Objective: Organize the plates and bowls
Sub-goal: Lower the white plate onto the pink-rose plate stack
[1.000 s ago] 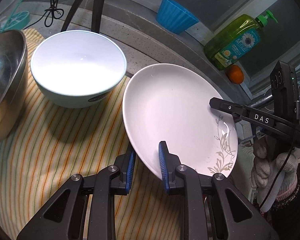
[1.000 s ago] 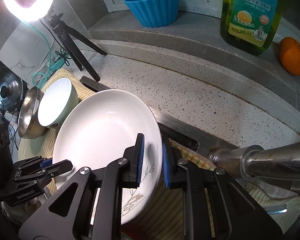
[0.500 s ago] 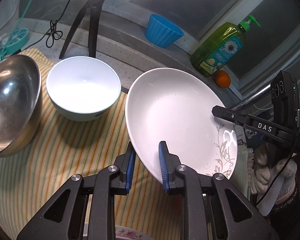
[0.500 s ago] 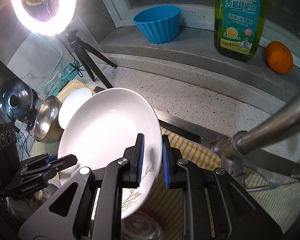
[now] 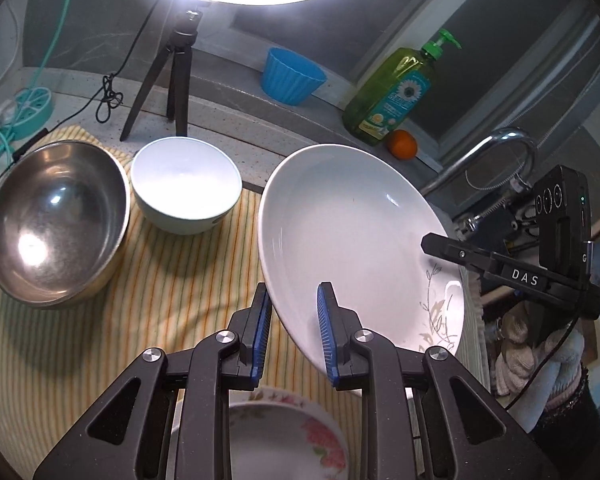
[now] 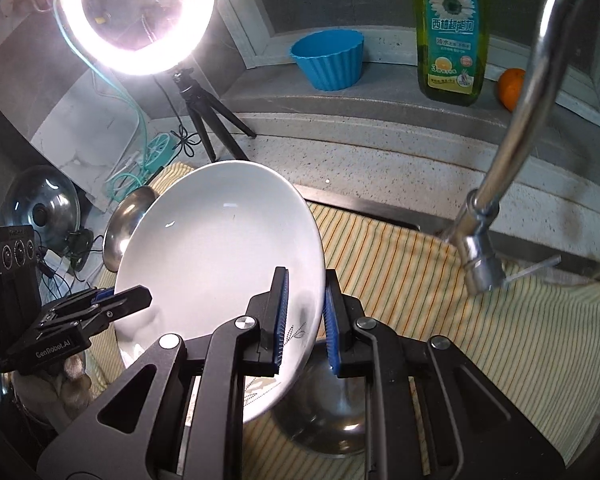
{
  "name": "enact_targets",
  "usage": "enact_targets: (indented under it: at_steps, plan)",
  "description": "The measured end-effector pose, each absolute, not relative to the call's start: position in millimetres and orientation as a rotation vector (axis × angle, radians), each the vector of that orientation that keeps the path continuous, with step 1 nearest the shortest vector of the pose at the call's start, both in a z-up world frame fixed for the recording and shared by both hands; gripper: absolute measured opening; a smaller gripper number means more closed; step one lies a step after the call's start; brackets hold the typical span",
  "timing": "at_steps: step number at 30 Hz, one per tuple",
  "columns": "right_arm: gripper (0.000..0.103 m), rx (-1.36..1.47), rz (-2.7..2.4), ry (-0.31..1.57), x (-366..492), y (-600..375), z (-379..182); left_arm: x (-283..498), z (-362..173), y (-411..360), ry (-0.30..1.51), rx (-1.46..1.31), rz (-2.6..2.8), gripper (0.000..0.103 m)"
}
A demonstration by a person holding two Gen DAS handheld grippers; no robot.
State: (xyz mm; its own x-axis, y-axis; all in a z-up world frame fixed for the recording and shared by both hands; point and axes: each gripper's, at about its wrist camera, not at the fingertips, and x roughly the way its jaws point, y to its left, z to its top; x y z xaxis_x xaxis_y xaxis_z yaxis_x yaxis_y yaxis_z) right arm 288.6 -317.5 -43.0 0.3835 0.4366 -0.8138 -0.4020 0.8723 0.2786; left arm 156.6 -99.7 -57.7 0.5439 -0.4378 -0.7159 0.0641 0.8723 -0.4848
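Both claws, left claw (image 5: pixel 292 320) & right claw (image 6: pixel 304 312), clamped on opposite rims of plate (image 5: pixel 352 232), held tilted above striped cloth (image 5: pixel 172 280), right of white bowl (image 5: pixel 186 184). Keep level w/ each other, move together, lower slowly.

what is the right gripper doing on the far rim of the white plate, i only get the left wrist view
observer: The right gripper is shut on the white plate, with one blue pad on each face of the rim at the leaf pattern.
operator: anything under that side
observer: Yes. A second steel bowl sits on the striped cloth, right below the gripper in the right wrist view.
operator: and past the large steel bowl on my left
observer: Beyond the large steel bowl there is a pot lid with a dark knob, off the cloth.
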Motion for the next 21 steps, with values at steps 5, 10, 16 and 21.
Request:
enact_targets:
  at_steps: [5, 10, 16, 21]
  plan:
    - [0.017, 0.052, 0.499, 1.056, 251, -306, -45, 139, -59, -82, 0.973, -0.411, -0.351, 0.021]
    - [0.017, 0.085, 0.473, 1.076, 208, -295, -54, 121, -59, -67, 0.999, -0.374, -0.384, 0.021]
    - [0.017, 0.098, 0.448, 1.115, 166, -281, -74, 101, -64, -52, 1.032, -0.337, -0.409, 0.021]
    - [0.017, 0.109, 0.435, 1.165, 136, -272, -94, 89, -73, -47, 1.056, -0.318, -0.423, 0.021]
